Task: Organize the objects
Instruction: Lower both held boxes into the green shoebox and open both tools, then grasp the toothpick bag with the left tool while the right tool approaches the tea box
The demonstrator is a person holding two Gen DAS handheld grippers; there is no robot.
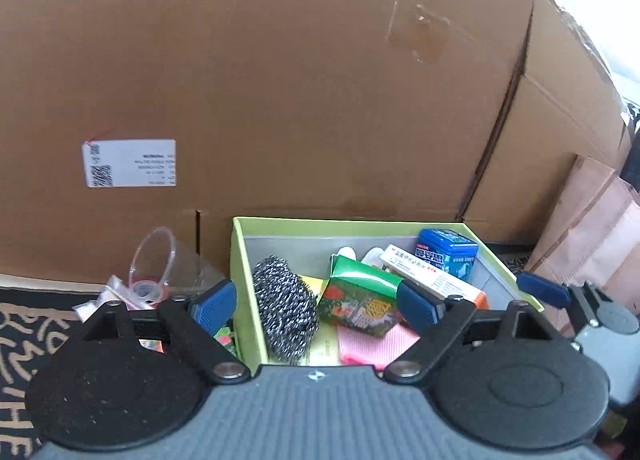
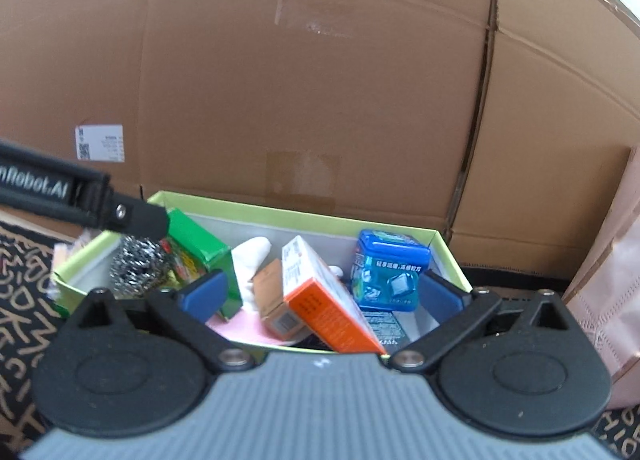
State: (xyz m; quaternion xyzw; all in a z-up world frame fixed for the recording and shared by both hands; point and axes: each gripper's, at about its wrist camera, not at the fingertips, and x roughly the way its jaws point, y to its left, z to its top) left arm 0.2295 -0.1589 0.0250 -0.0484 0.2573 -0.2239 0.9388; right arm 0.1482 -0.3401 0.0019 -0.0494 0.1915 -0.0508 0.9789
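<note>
A green-rimmed box (image 1: 360, 223) with a grey inside stands on the floor in front of both grippers. It holds a steel scourer (image 1: 285, 308), a green printed carton (image 1: 360, 300), a white and orange carton (image 2: 320, 300), a blue tub (image 2: 388, 272), a pink cloth (image 1: 376, 344) and some white items. My left gripper (image 1: 316, 306) hangs open over the box's left half; its pads touch nothing. My right gripper (image 2: 322, 296) is open wide over the right half, with the orange carton lying below the gap. One right finger (image 1: 542, 289) shows beside the box's right wall.
A tall cardboard carton (image 1: 300, 80) rises directly behind the box. A clear plastic cup (image 1: 160, 260) and small plastic bags (image 1: 120, 292) lie left of the box. A pink bag (image 2: 612, 300) stands on the right. Underneath is a black patterned rug (image 1: 24, 340).
</note>
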